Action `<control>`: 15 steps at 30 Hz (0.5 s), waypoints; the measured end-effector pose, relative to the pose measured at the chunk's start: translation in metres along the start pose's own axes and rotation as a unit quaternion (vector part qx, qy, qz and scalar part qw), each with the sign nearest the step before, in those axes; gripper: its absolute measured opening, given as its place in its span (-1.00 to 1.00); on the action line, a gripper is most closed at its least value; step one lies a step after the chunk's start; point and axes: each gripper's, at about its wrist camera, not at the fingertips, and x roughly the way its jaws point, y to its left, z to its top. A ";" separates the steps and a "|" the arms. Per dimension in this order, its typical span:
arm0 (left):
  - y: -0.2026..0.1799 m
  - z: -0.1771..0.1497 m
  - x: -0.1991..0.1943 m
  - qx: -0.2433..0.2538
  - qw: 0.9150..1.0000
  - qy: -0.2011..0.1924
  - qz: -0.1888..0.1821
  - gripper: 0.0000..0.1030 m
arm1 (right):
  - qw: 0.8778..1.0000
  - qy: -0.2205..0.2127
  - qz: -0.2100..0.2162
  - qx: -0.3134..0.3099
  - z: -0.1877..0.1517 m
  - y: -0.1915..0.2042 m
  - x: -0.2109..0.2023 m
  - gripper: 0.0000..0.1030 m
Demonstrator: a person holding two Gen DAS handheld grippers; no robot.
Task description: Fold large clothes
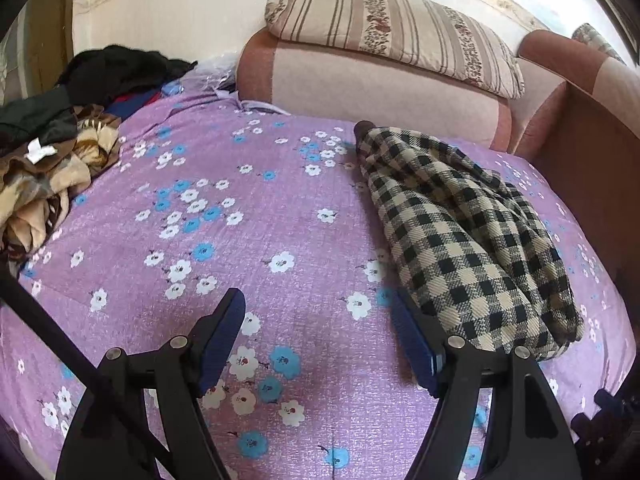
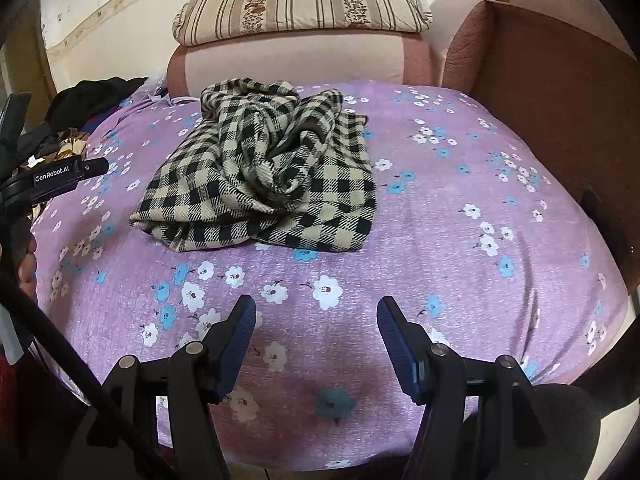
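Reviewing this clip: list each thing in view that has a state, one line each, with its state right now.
checked garment: crumpled in a heap on the bed, not folded, not held.
left gripper: open, empty, beside the garment's near edge.
right gripper: open, empty, short of the garment.
striped pillow: lying flat on the sofa back.
clothes pile: heaped unfolded at the bed's left edge.
floral bedspread: spread flat over the bed.

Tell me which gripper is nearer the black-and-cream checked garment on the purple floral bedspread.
Left. The left gripper has its right-hand finger right beside the black-and-cream checked garment, jaws open and empty. The right gripper hangs back over bare purple floral bedspread, clearly short of it.
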 end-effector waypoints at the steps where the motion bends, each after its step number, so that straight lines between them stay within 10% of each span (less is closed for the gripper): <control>1: 0.002 0.000 0.001 -0.004 1.000 0.002 -0.002 0.43 | 1.000 0.001 0.001 -0.001 0.000 0.001 0.001 0.32; 15: 0.007 0.000 -0.004 -0.022 1.000 0.006 -0.001 0.43 | 1.000 0.013 0.009 0.001 -0.006 0.004 0.009 0.32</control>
